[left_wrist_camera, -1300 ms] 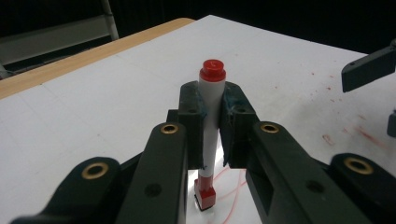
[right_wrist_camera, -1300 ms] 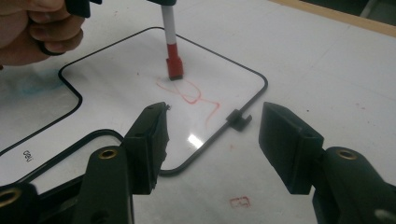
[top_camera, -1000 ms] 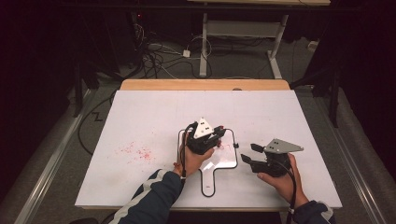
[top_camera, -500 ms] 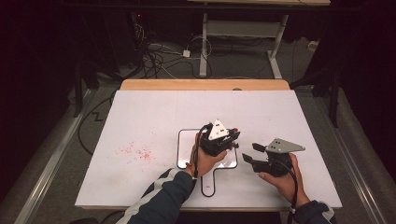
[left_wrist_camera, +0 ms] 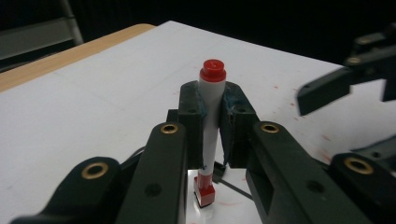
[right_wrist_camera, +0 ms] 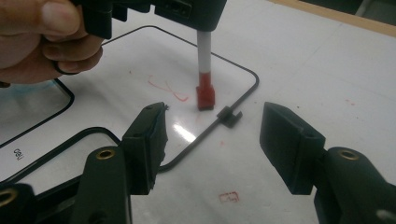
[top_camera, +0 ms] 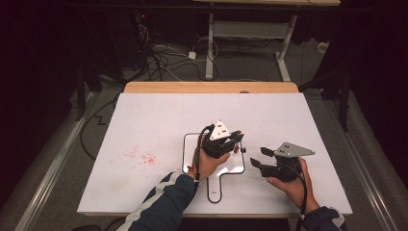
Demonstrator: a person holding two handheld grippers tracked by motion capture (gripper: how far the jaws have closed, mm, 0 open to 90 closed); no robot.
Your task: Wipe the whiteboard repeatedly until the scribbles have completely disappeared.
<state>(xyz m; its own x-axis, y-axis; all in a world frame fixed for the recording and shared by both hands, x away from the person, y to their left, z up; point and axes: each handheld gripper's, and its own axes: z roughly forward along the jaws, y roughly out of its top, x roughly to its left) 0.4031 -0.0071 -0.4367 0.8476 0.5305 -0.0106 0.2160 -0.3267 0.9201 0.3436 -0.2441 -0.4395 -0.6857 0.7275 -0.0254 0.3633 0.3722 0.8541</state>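
My left gripper (top_camera: 235, 141) (left_wrist_camera: 212, 100) is shut on a white marker with red ends (left_wrist_camera: 211, 112) (right_wrist_camera: 203, 60) (top_camera: 236, 149), held upright. The marker's squarish lower red end sits at or just above the small white board (top_camera: 192, 144) (right_wrist_camera: 140, 60), near its right corner. A red scribble (right_wrist_camera: 166, 88) lies on the board beside it. In the high view my right gripper (top_camera: 257, 158) (right_wrist_camera: 212, 135) stands open just right of the board, its jaws pointing at the marker with nothing between them. Its jaws (left_wrist_camera: 327, 88) also appear in the left gripper view.
The board has a black rim, a handle (top_camera: 214, 187) toward the near edge and a small clip (right_wrist_camera: 229, 115) on its rim. Red speckles (top_camera: 139, 156) stain the white table at left. A wooden strip (top_camera: 211, 87) runs along the table's far edge, with cables and desk legs beyond.
My left gripper has carried the marker rightward across the board toward its right edge. The right gripper has barely moved.
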